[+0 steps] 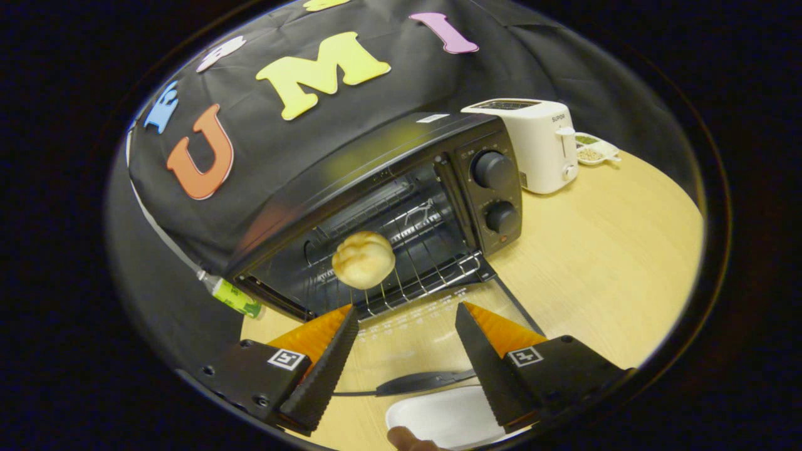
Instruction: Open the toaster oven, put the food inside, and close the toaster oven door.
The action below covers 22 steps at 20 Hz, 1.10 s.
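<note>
Black steel framed the toaster oven (401,207) you faced in the gripper view, its glass door (432,332) folded down flat onto the pale wooden worktop (614,263). Your gripper (407,326) had its jaws apart and held nothing. The round golden bread roll (363,259) sat just ahead of the fingers, on or just over the front of the wire rack (426,263); which, the view left unclear. The food step looked all but done. Next you probably had to draw back clear of the rack, get under the door's front edge near its dark handle (426,381), and swing it up shut. A white plate (445,416) lay below the fingers at the worktop's near edge. Toward the far edge stood a white slot toaster (539,144) and a small divided dish (595,150), with a green-labelled bottle (233,297) beside the oven's other flank.
</note>
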### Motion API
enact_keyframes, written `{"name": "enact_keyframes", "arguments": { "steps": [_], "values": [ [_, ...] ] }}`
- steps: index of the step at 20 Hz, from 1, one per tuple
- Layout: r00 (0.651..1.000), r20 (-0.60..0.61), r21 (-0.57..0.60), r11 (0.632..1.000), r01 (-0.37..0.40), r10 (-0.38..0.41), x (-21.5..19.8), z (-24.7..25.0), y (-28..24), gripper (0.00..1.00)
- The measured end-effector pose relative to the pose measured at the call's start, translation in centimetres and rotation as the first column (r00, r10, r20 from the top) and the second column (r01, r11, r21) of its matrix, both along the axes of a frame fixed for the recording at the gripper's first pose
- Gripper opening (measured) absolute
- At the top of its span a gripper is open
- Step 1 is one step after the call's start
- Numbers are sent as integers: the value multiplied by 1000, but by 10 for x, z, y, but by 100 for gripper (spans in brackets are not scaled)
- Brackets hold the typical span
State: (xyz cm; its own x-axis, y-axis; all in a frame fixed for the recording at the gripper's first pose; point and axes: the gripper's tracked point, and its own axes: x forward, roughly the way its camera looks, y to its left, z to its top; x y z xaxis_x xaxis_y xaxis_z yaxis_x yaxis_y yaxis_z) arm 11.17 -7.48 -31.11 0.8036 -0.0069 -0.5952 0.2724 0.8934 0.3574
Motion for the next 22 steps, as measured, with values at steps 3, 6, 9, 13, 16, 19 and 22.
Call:
{"name": "enact_keyframes", "arguments": {
  "steps": [3,6,9,13,16,19,22],
  "values": [
    [998,-50,-14,999,-43,42,-19,-4,3,100],
    [994,-107,-40,998,-42,37,-40,-13,0,100],
    [983,-142,-43,991,-127,120,-55,-21,19,100],
    [968,-167,-87,975,-206,189,-72,-35,40,100],
    [967,-180,-142,968,-206,179,-80,-49,46,100],
    [962,-194,-161,961,-223,191,-81,-62,54,100],
    [959,-212,-124,968,-219,190,-83,-74,62,100]
  ]
}}
